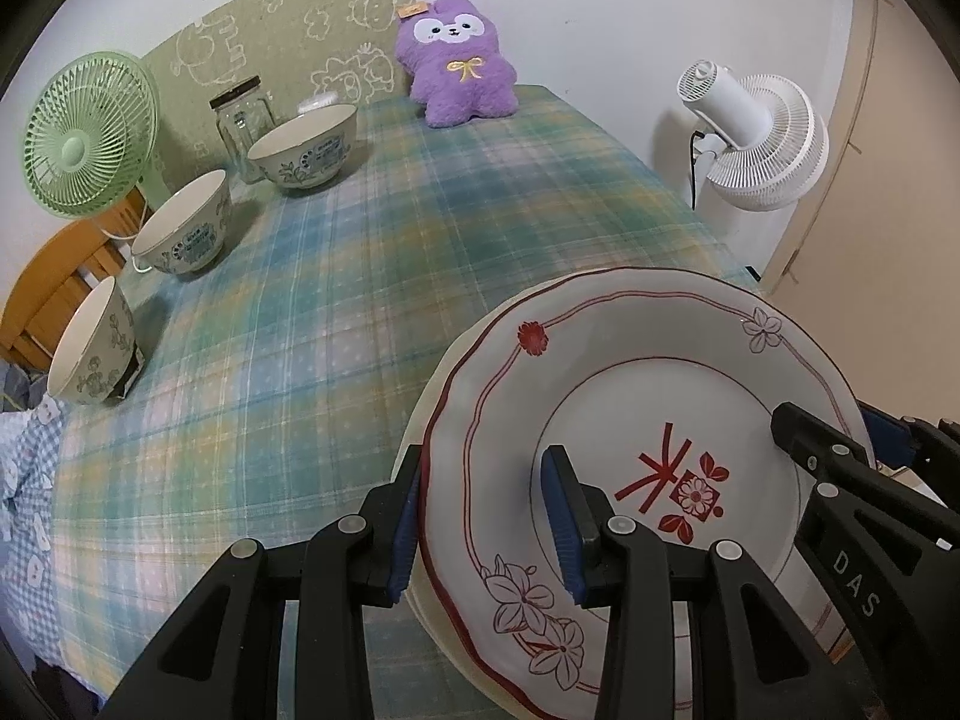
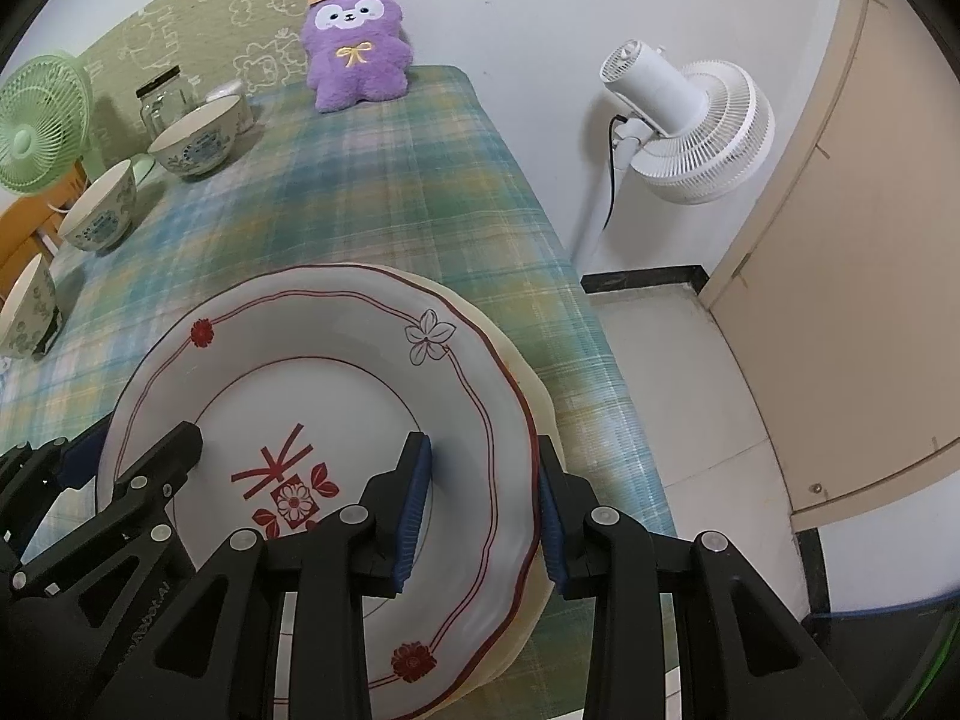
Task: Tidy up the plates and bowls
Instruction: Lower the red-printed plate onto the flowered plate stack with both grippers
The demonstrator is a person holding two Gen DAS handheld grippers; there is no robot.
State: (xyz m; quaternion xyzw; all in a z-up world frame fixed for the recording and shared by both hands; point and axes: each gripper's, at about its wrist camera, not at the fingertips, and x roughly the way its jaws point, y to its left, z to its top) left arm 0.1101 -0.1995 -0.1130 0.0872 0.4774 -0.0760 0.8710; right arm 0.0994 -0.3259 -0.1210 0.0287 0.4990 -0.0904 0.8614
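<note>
A white plate with red flower patterns (image 1: 630, 324) (image 2: 336, 324) lies on top of a cream plate (image 2: 531, 378) at the near right corner of the table. My left gripper (image 1: 486, 525) is shut on the left rim of this stack, one finger on the plate's face and the other outside the rim. My right gripper (image 2: 483, 510) clamps the opposite rim in the same way. Each gripper shows in the other's view, the right gripper (image 1: 840, 462) and the left gripper (image 2: 162, 462). Three patterned bowls (image 1: 303, 147) (image 1: 183, 222) (image 1: 90, 342) stand in a row along the table's left side.
A plaid cloth (image 1: 360, 300) covers the table. At the far left stand a glass jar (image 1: 240, 114) and a green fan (image 1: 84, 132); a purple plush toy (image 1: 459, 60) leans on the wall. A white fan (image 2: 690, 126) and a beige door (image 2: 870, 240) are right of the table.
</note>
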